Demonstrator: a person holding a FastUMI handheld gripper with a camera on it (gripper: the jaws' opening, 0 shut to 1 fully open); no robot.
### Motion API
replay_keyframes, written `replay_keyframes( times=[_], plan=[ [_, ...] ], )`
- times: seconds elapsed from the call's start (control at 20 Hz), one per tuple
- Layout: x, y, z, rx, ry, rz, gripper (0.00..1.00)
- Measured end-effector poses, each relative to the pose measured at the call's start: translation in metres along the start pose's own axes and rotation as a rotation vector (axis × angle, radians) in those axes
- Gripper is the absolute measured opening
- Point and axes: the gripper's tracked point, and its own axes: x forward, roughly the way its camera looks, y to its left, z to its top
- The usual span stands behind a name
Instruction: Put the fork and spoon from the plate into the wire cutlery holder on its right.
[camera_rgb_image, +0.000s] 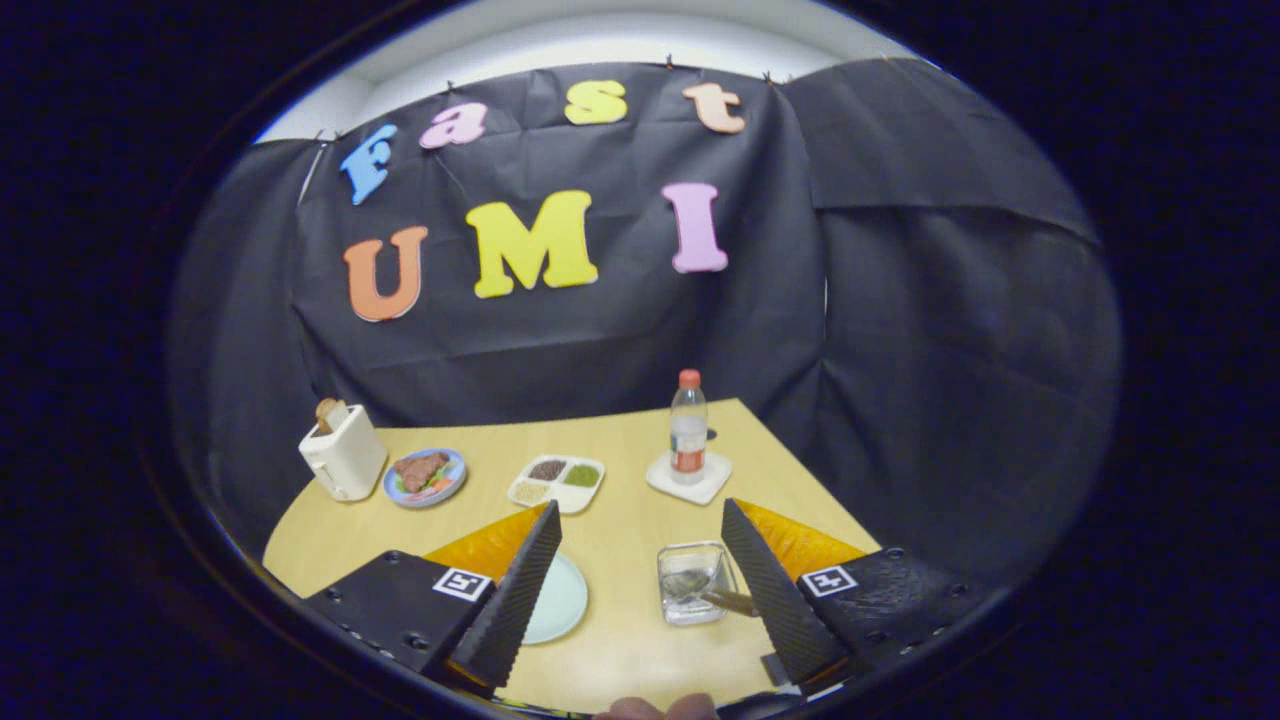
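Note:
My gripper is open and held above the wooden table, with nothing between its fingers. A pale round plate lies beside the left finger, which hides part of it; the part I can see is bare. To the plate's right, near the right finger, stands the square cutlery holder. Cutlery lies inside it, and a brownish handle sticks out toward the right finger. I cannot tell fork from spoon in there.
Beyond the fingers stand a cream toaster, a blue plate of food, a white divided dish and a bottle on a white coaster. The table's right edge runs diagonally close to the holder. A person's fingertips show below.

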Motion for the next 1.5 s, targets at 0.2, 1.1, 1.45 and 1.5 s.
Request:
replay_keyframes(
  times=[0.2,1.1,1.45,1.5],
  plan=[
    [-0.033,0.035,0.021,-0.043,-0.202,0.028,0.96],
    [-0.054,0.08,0.021,0.028,-0.3,0.021,0.96],
    [-0.044,0.072,0.015,0.05,-0.274,0.009,0.96],
    [-0.042,0.069,0.015,0.059,-0.274,0.002,0.96]
  ],
)
